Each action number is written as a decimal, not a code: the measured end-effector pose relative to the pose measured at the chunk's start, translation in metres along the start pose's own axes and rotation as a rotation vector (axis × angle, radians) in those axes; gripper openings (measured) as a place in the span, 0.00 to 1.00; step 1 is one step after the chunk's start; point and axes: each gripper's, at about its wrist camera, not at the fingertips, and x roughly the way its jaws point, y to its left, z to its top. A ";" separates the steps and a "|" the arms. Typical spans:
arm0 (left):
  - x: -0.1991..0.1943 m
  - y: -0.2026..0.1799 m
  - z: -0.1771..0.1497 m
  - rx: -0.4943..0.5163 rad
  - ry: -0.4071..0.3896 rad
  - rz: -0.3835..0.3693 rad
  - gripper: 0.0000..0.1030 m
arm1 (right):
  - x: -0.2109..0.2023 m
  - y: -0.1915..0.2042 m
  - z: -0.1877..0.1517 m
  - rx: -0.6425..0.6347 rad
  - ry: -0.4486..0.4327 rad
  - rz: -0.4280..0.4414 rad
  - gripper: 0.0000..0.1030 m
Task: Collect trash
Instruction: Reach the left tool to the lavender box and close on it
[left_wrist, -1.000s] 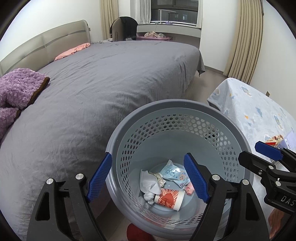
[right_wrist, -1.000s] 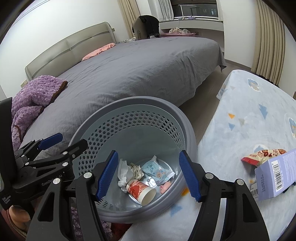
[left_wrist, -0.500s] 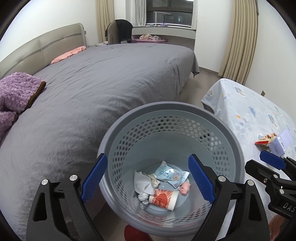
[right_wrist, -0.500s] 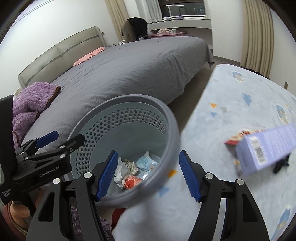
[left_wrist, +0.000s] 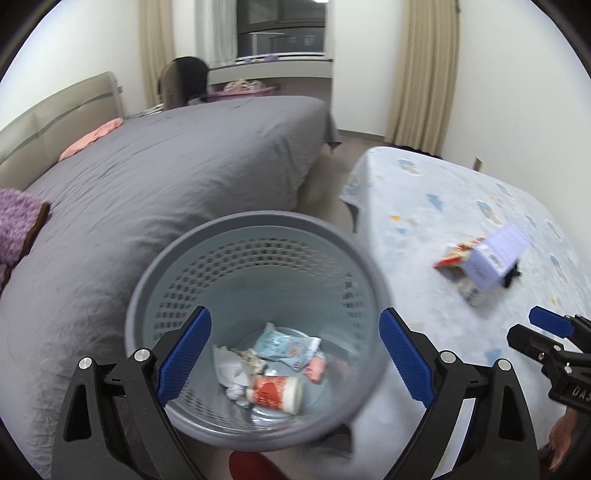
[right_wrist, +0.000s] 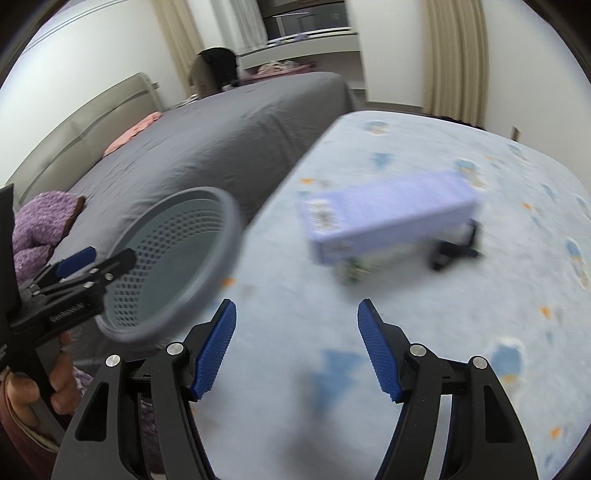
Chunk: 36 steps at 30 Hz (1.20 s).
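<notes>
Left gripper and right gripper: each has two black plastic arms with triangular cut-outs and silver round-headed screws at the joints, ending in blue fingers with a finely ribbed inner face. White lettering, partly legible, marks the black side of each body. The left hand shows bare skin.

L gripper is held w/ jaws spread wide, blue pads well apart, nothing clamped btwn them. R gripper is likewise held wide open, pads angled outward, nothing gripped. In R wrist view, L gripper is seen at far left, its handle wrapped by the person's left hand. In L wrist view, R gripper's tips are seen at the right edge.
</notes>
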 end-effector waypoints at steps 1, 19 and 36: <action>-0.002 -0.008 0.000 0.014 -0.001 -0.008 0.88 | -0.005 -0.011 -0.004 0.013 0.001 -0.014 0.64; 0.019 -0.145 0.027 0.251 0.024 -0.231 0.90 | -0.054 -0.133 -0.018 0.238 -0.100 -0.049 0.64; 0.076 -0.211 0.053 0.505 0.100 -0.281 0.90 | -0.046 -0.172 -0.012 0.344 -0.091 -0.009 0.64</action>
